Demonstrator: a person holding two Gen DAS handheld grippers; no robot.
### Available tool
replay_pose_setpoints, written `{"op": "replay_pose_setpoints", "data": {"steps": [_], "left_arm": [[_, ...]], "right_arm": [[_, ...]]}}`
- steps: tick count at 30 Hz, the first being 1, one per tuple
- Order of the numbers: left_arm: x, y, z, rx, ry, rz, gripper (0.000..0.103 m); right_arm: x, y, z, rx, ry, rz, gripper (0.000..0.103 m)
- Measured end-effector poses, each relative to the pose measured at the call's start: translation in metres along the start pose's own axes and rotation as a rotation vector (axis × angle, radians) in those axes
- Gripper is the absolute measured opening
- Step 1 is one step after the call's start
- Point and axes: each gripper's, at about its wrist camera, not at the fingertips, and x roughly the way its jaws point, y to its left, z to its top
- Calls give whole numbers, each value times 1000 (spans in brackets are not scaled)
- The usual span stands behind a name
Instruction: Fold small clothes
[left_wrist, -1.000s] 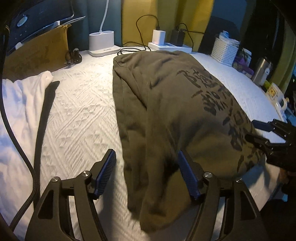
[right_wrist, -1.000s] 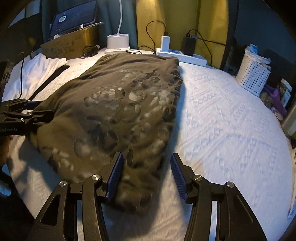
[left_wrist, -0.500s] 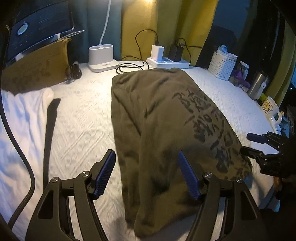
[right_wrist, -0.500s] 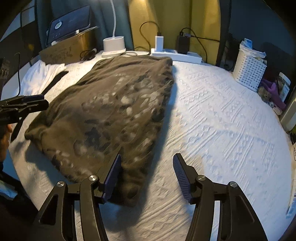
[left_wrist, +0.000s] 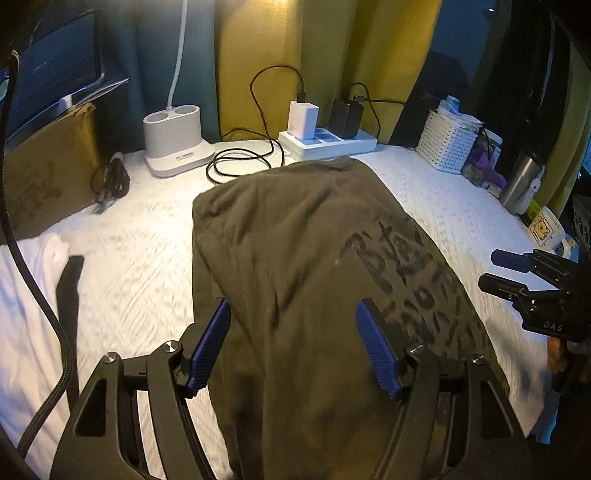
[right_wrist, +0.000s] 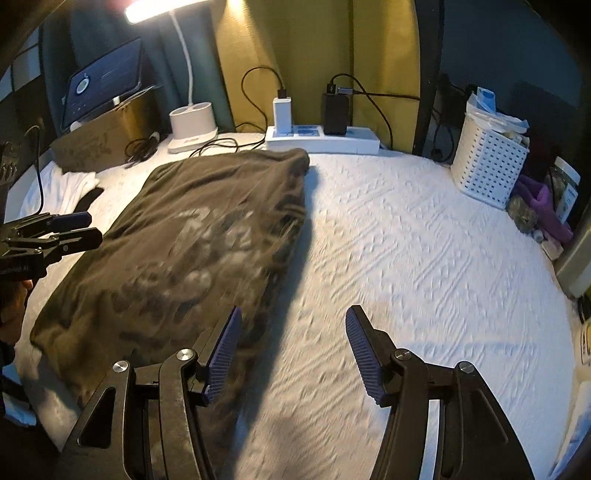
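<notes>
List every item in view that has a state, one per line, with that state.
olive T-shirt: folded lengthwise, flat on the bed, held by neither gripper
left gripper: open, empty
right gripper: open, empty
desk lamp: lit
tablet: screen on
white charger: plugged into the power strip

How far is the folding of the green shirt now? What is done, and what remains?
Done: the green shirt lies on the white bedcover as a narrow folded strip, its print on top. In hand: nothing; the left gripper and right gripper are both open and empty. Left: probably one more fold to shorten the strip, then the white garment lying beside it.
</notes>
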Motion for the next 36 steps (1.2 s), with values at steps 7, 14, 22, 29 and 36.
{"op": "replay_pose_setpoints", "data": {"steps": [7, 14, 22, 29, 36], "left_arm": [[24, 15, 21, -2, 4, 21, 70], [45, 34, 44, -13, -3, 44, 70], [77, 66, 58, -67, 39, 36, 77], [94, 68, 61, -69, 49, 0, 87], [106, 36, 66, 45, 76, -37, 87]], "right_arm": [[22, -9, 22, -4, 0, -5, 71], [49, -25, 46, -3, 5, -13, 72], [78, -32, 74, 8, 5, 36, 72], [109, -25, 98, 11, 2, 141, 72], [141, -10, 107, -13, 32, 199, 72]]}}
